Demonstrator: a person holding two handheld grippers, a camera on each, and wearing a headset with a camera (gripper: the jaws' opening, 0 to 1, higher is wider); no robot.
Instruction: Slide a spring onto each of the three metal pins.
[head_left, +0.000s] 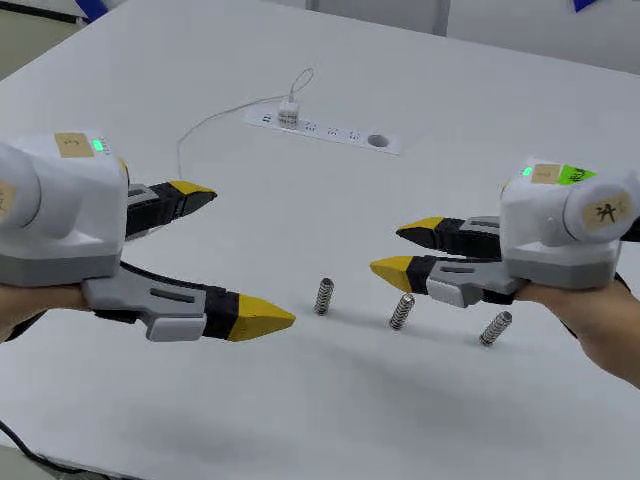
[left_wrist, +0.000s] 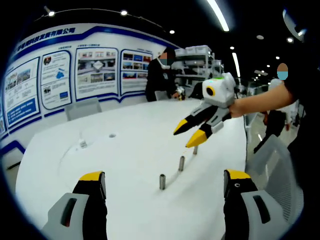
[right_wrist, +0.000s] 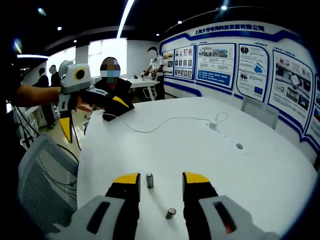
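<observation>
Three short coiled springs stand in a row on the white table: the left spring (head_left: 323, 296), the middle spring (head_left: 401, 311) and the right spring (head_left: 495, 328). Each stands slightly tilted, and I cannot see the pin inside. My left gripper (head_left: 243, 256) hovers to their left, wide open and holding nothing. My right gripper (head_left: 392, 250) hangs just above the middle and right springs, open and holding nothing. In the left gripper view the row (left_wrist: 181, 163) lies ahead of the open left gripper (left_wrist: 164, 176). In the right gripper view one spring (right_wrist: 149, 180) stands just beyond the open right gripper (right_wrist: 161, 178).
A white power strip (head_left: 325, 130) with a plugged-in charger and thin cable (head_left: 290, 110) lies at the far side of the table. People stand beyond the table (right_wrist: 111, 85), and a mesh chair (right_wrist: 45, 185) sits beside it.
</observation>
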